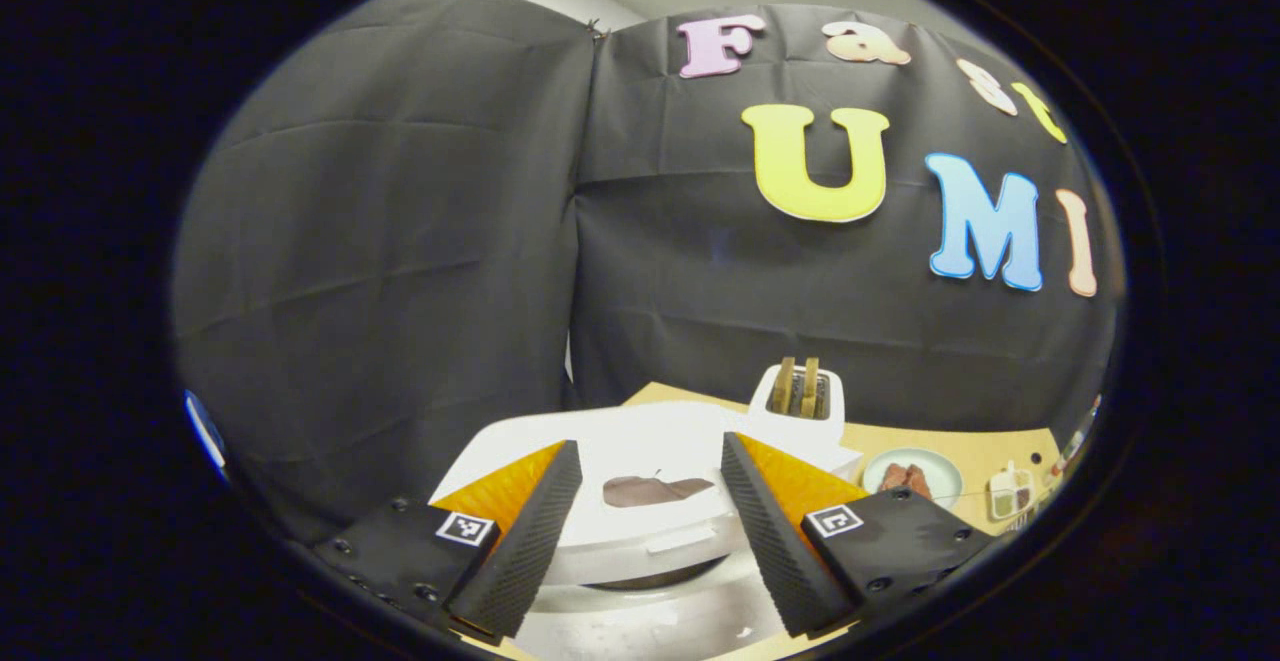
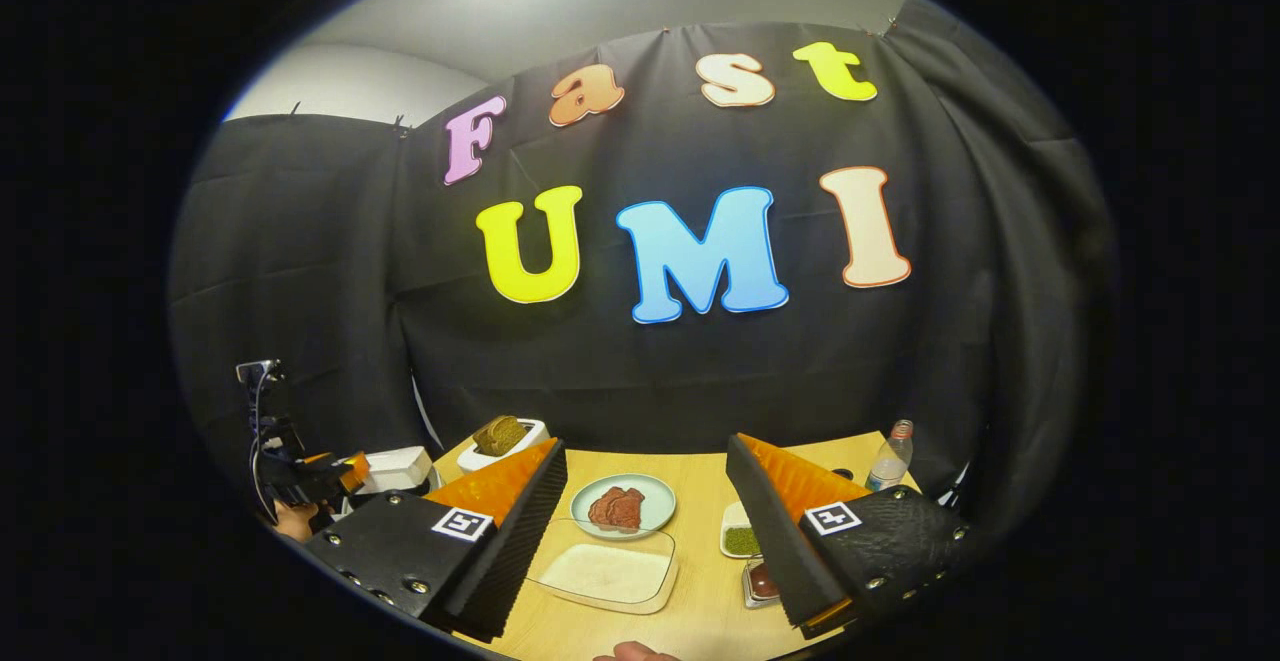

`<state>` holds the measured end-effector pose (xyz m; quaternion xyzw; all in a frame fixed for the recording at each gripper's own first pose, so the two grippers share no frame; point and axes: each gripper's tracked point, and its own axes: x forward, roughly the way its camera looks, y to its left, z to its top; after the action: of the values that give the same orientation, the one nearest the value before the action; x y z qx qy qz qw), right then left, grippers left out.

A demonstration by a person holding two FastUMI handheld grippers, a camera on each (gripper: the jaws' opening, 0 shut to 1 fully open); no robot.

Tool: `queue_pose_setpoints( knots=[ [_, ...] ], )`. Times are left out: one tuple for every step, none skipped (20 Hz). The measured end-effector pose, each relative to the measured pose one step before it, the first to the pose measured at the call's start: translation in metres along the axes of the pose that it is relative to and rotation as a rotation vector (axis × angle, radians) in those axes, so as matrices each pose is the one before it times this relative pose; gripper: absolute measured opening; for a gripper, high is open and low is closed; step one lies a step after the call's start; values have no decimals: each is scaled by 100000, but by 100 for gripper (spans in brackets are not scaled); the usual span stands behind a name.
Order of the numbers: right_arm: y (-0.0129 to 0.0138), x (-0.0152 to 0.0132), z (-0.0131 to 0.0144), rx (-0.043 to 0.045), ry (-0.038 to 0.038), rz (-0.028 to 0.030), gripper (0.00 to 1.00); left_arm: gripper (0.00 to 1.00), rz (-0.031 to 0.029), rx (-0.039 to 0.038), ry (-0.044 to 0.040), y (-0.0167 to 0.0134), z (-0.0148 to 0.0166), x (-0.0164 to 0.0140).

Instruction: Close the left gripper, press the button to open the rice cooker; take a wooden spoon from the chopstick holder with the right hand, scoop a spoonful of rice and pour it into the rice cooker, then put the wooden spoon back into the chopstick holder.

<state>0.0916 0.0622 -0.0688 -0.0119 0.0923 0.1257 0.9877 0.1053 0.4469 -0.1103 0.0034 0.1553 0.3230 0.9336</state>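
Above the rice cooker (image 1: 640, 501), my left hand-held gripper (image 1: 650, 531) hovers with fingers apart; the right hand-held gripper (image 2: 645, 541), also spread, waits well off from it. Opening step: I'd pinch shut, then press the button.

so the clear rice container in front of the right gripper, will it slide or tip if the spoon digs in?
The clear container is low and wide, so tipping seems unlikely. It looks thin-walled and only shallowly filled, sitting on the smooth wooden table, so it may well slide under a sideways scoop.
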Motion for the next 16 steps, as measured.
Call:
queue_pose_setpoints(
  knots=[
    [395, 64, 24, -177, -20, 645, 98, 98, 154, 1040, 523, 47, -221, -65],
    [236, 118, 59, -385, -79, 490, 98, 98, 203, 1466, -55, 44, -104, -71],
    [181, 12, 23, -456, -165, 466, 98, 98, -377, 522, 324, 76, -119, 144],
    [76, 13, -21, -466, 53, 150, 98, 98, -343, 82, 253, -13, -51, 7],
    [57, 117, -75, -215, 239, 193, 98, 98, -54, 35, 447, -120, -311, 141],
    [-6, 90, -171, 196, 473, 1, 98, 99, -158, -178, 475, -73, -101, -32],
    [55, -142, -84, 400, 251, -34, 98, 96, -195, -76, 731, -48, -224, -45],
    [-26, -74, -17, 414, 28, -52, 98, 96, -8, 333, 1138, 7, -263, -97],
    [-138, -27, -28, 225, 56, -296, 98, 96, 671, 773, 996, 99, -251, 165],
    [-170, 22, -91, 122, 102, -191, 98, 96, 206, 407, 1679, 39, -341, -35],
    [-80, -8, -136, 81, 213, -424, 98, 92, 117, -181, 1919, 0, -460, -24],
    [-222, -17, -33, 355, 186, -476, 98, 92, -21, 210, 1948, -94, -617, -2],
    [-145, -109, -88, 765, 27, -346, 98, 94, 99, 687, 2018, 73, -573, -71],
    [-117, -65, 7, 896, -22, -56, 98, 96, 40, 1054, 732, 153, -219, -70],
    [-126, 40, -231, 540, 399, -175, 98, 96, 271, 574, 538, 92, -17, -75],
    [-170, -102, -95, 206, 158, -130, 98, 94, 18, -734, 1536, 55, -231, 171]
  ],
)
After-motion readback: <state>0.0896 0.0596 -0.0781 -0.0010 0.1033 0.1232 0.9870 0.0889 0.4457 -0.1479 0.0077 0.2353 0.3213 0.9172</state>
